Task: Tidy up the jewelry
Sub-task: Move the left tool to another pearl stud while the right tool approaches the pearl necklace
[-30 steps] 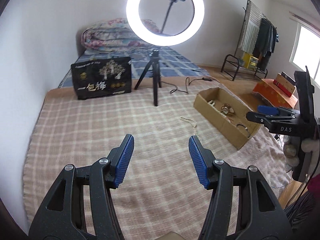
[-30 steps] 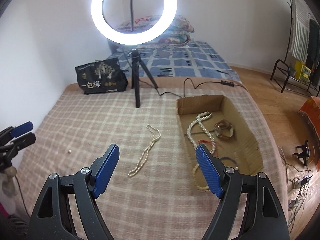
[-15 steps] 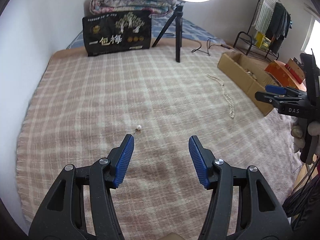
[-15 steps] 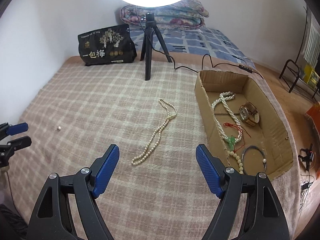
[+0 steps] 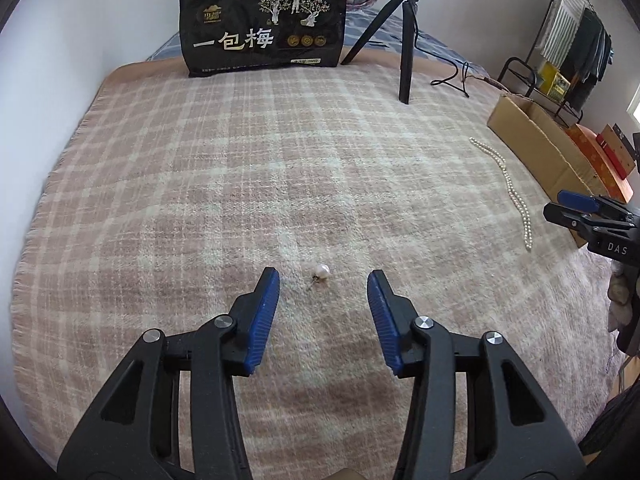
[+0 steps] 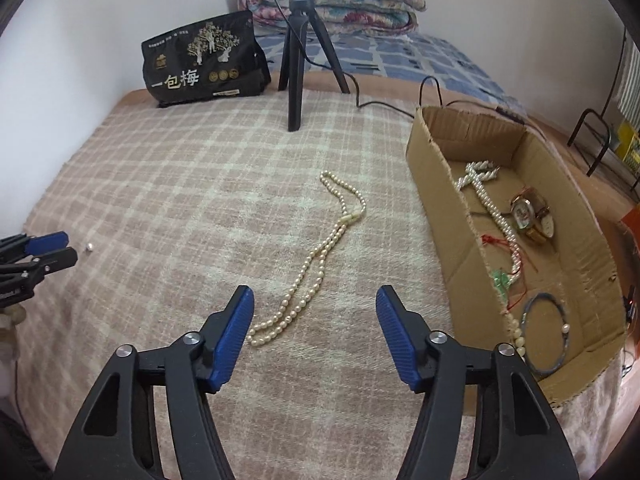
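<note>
**A:** So where's everything on the checked blanket (image 5: pixel 200 184) right now?

**B:** Biggest first: the cardboard box (image 6: pixel 448 216) sits along the blanket's right edge with a necklace, a watch and a bangle already in it. The loose pearl necklace (image 6: pixel 320 256) lies mid-blanket just left of the box, long axis running from the far side toward the near edge. Its near end is just ahead of the right gripper (image 6: pixel 314 304), close to the left finger. The pearl earring (image 5: pixel 321 271) lies toward the blanket's left side, right between the tips of the left gripper (image 5: pixel 323 286).

**A:** Jaws?

**B:** Both moderately wide, nothing pinched. They've just been narrowing; the earring's in the left gap but untouched.

**A:** Versus a second ago?

**B:** Both hands dropped much closer to the blanket. Back then the earring wasn't even in the left view.
</note>
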`<state>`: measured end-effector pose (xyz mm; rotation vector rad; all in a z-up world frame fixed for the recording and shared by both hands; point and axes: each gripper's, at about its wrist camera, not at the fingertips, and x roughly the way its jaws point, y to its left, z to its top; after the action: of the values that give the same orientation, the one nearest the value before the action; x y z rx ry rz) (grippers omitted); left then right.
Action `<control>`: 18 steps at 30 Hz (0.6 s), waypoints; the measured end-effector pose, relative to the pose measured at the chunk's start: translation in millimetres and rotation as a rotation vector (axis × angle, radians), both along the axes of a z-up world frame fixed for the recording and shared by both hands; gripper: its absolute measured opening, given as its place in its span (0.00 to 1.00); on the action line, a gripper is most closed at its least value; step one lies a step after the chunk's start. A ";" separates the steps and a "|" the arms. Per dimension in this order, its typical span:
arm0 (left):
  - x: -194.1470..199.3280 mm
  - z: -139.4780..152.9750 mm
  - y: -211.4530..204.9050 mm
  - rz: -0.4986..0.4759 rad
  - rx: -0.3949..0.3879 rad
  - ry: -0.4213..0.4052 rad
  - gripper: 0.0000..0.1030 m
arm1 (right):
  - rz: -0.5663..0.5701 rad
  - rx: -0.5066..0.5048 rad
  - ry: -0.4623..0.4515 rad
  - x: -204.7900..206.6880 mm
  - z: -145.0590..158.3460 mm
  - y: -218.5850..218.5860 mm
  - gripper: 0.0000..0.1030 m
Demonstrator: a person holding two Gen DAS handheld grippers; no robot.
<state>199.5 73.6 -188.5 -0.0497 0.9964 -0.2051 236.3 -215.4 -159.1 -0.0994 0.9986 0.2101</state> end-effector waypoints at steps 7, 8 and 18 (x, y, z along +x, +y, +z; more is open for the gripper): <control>9.6 -6.3 -6.5 -0.013 0.015 0.004 0.41 | -0.019 0.041 0.037 12.6 -5.2 3.2 0.53; 10.9 -7.8 -6.2 -0.013 0.016 0.008 0.37 | -0.023 0.042 0.040 13.9 -6.0 3.4 0.53; 15.2 -17.1 -5.2 -0.036 0.042 0.012 0.29 | -0.072 0.078 0.082 26.8 -17.0 -4.7 0.43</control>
<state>214.7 68.5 -205.6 0.0057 1.0134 -0.2173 263.2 -220.0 -176.1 0.0167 1.0724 0.1877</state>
